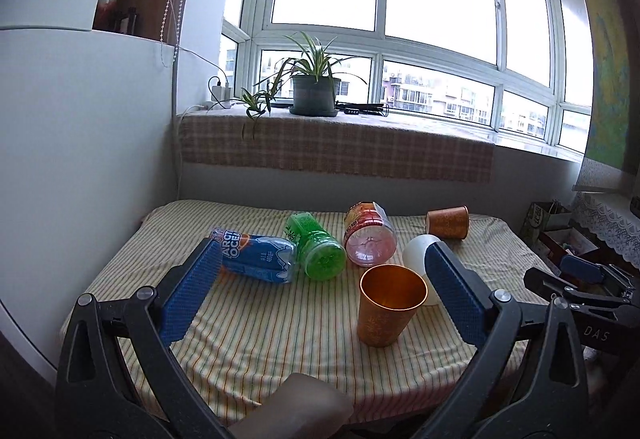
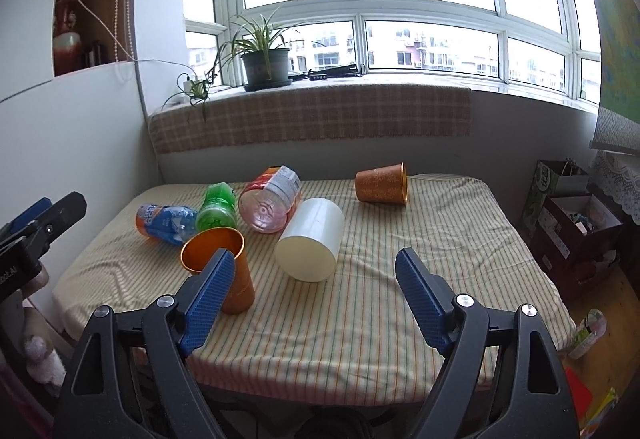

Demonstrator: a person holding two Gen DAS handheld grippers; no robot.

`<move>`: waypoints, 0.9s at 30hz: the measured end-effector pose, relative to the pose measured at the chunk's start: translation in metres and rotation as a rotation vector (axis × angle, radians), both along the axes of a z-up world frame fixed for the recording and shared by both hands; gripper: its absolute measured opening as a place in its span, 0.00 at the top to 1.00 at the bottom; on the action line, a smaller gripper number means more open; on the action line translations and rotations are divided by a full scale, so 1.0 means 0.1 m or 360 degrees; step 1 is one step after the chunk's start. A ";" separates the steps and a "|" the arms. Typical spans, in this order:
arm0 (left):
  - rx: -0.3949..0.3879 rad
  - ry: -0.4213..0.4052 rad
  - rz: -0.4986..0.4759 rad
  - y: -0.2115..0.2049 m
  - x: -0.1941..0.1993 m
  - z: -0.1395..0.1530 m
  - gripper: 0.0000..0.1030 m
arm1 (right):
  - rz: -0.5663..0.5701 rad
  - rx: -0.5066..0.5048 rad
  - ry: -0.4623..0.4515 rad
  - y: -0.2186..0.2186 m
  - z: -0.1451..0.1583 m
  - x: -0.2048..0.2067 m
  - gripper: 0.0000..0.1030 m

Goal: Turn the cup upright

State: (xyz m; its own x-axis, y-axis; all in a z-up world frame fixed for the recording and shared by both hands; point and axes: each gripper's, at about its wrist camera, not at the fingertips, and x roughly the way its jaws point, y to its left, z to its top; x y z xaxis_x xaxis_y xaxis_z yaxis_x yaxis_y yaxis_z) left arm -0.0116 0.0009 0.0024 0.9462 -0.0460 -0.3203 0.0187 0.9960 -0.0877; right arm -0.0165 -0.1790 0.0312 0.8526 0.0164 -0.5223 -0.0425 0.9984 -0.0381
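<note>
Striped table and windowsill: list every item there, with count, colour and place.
Upright orange metal cup: one, near left of the striped tablecloth.
Orange metal cup lying on its side: one, far right.
White cylindrical cup lying on its side: one, centre.
Blue-labelled plastic bottle: one, lying far left.
Green plastic bottle: one, lying beside it.
Red-labelled clear bottle: one, lying mid-back.
Potted green spider plant: one, windowsill.
Left claw: black, blue pads, open.
Right claw: same, open.
</note>
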 end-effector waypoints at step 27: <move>-0.0024 0.0001 0.0057 0.07 -0.02 0.01 0.00 | -0.0013 0.0045 0.0034 -0.05 -0.01 0.02 0.20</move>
State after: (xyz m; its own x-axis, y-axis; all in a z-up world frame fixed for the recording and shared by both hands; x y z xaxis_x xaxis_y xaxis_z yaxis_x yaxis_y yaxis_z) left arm -0.0133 0.0080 0.0035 0.9472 -0.0166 -0.3203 -0.0172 0.9946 -0.1025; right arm -0.0145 -0.1840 0.0300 0.8413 0.0243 -0.5400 -0.0349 0.9993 -0.0093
